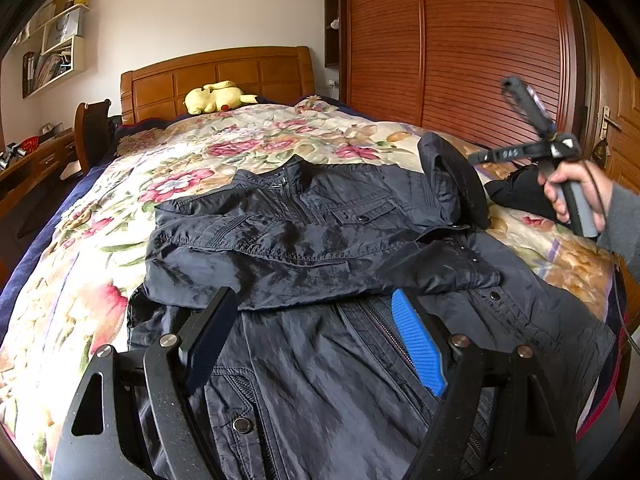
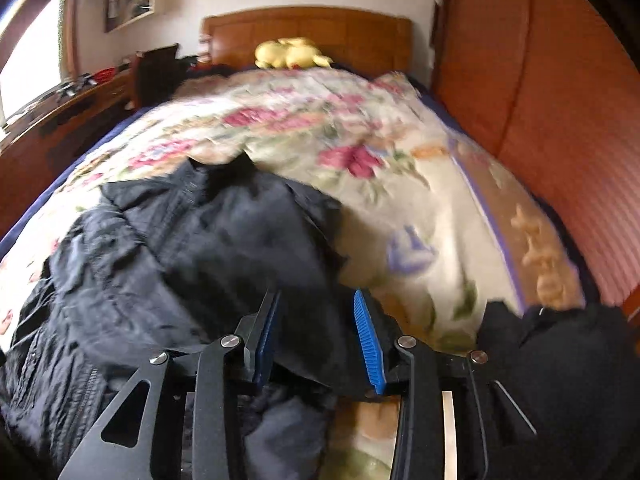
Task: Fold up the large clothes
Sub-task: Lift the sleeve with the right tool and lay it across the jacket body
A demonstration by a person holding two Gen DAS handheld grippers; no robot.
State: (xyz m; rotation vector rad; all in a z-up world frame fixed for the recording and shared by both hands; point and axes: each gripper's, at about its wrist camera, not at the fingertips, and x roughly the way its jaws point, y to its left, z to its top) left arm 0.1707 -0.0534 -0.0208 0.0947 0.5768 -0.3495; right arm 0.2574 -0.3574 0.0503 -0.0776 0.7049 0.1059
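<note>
Dark jacket [image 1: 320, 248] lying face up on the floral quilt [image 1: 248, 136] of the bed, collar toward the headboard [image 1: 216, 76], hem toward the foot edge. One sleeve is already laid across the chest; the other sleeve [image 1: 452, 176] stands bunched near the bed's right edge.

Left tool [image 1: 316, 332]: fingers apart, hovering over the jacket's lower front, holding nothing. Right tool [image 2: 316, 340]: fingers apart above the jacket's right side, cloth beneath but not clamped; in the left view it appears raised off the bed in the person's right hand [image 1: 568, 188]. The right view is motion-blurred.

Judged step: folding in the second sleeve. It would go best with a pinch near the cuff, the sleeve drawn flat across the chest over the first one, and the left tool pressing the body so the slick fabric does not slide.

Containers: a wall shelf [image 1: 60, 44] holds books and boxes; their details are too small to read. A yellow plush toy [image 1: 216, 98] lies by the headboard.
</note>
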